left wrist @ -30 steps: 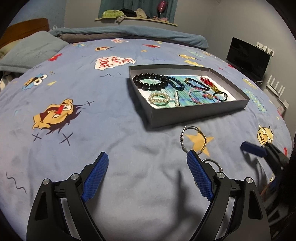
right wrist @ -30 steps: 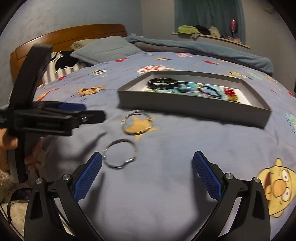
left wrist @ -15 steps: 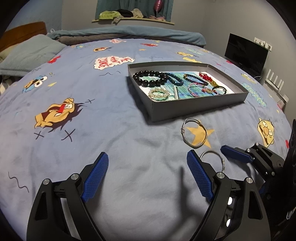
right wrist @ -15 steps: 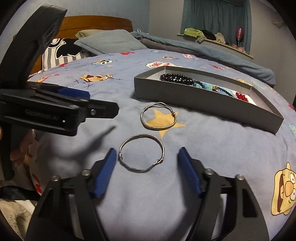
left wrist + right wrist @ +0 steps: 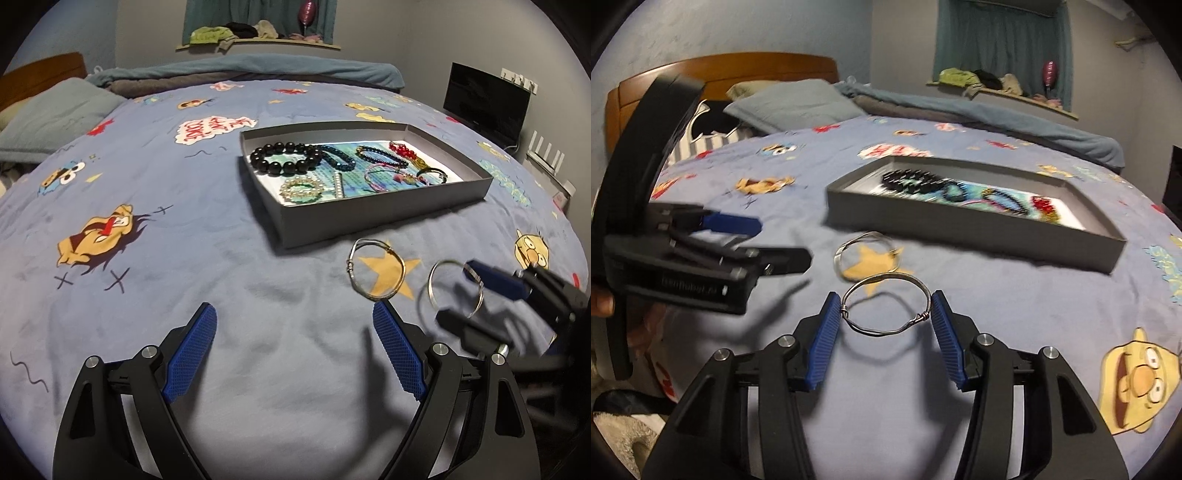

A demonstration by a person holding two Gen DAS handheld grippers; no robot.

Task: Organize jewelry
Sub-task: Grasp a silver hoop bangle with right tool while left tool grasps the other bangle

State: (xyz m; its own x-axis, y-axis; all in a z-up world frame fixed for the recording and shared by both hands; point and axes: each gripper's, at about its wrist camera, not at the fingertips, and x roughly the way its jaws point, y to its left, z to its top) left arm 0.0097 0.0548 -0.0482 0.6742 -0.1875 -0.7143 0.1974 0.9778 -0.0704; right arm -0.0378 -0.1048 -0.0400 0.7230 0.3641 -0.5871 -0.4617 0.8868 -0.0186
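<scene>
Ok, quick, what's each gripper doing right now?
Left gripper: open, nothing between its jaws.
Right gripper: jaws closing on the thin silver wire bangle, pads touching both sides.

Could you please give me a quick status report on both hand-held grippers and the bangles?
Right hand-held gripper closing on silver bangle, pads touching its sides. Left hand-held gripper open, nothing between. Second bangle on bedspread before grey tray. Nothing blocking.
</scene>
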